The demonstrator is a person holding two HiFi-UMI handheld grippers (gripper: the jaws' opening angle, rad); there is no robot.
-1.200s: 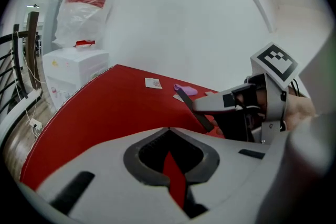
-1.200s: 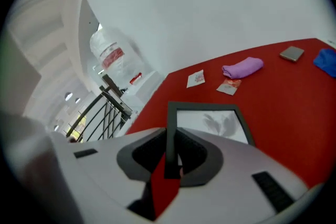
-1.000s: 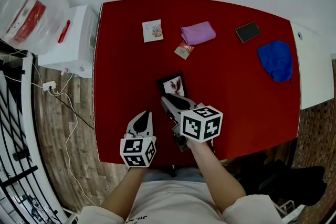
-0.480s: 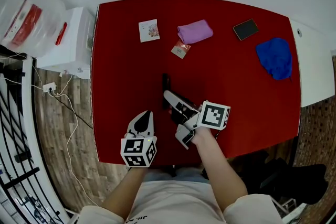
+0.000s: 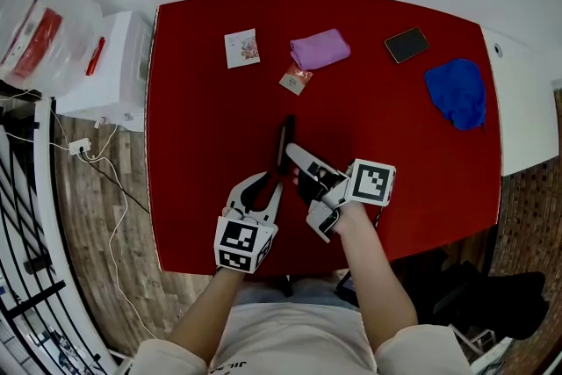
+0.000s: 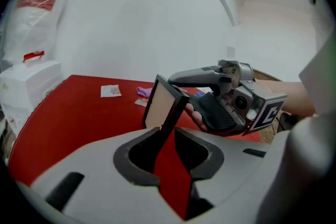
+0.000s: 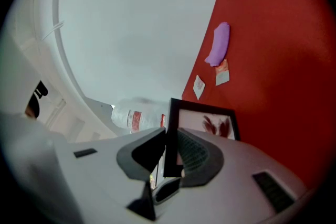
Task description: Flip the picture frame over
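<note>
The black picture frame (image 5: 285,139) stands on its edge on the red table (image 5: 202,127), near the middle. My right gripper (image 5: 291,155) is shut on its near side and holds it upright. In the right gripper view the frame (image 7: 207,123) shows its picture of red feathers, and its black edge sits clamped in my right gripper (image 7: 170,145). My left gripper (image 5: 266,183) is open just left of the frame's near end. In the left gripper view the frame's tan back (image 6: 159,105) faces me, its black edge running down toward my left gripper (image 6: 167,136).
Along the table's far side lie a small card (image 5: 241,47), a purple cloth (image 5: 320,48), a small packet (image 5: 295,80), a phone (image 5: 407,43) and a blue cloth (image 5: 456,94). A white cabinet (image 5: 118,70) and a plastic bag (image 5: 39,18) stand left of the table.
The frame lay flat, picture up; my right gripper has rolled and tipped it up on its edge. My left gripper has moved forward and right, up to the frame.
</note>
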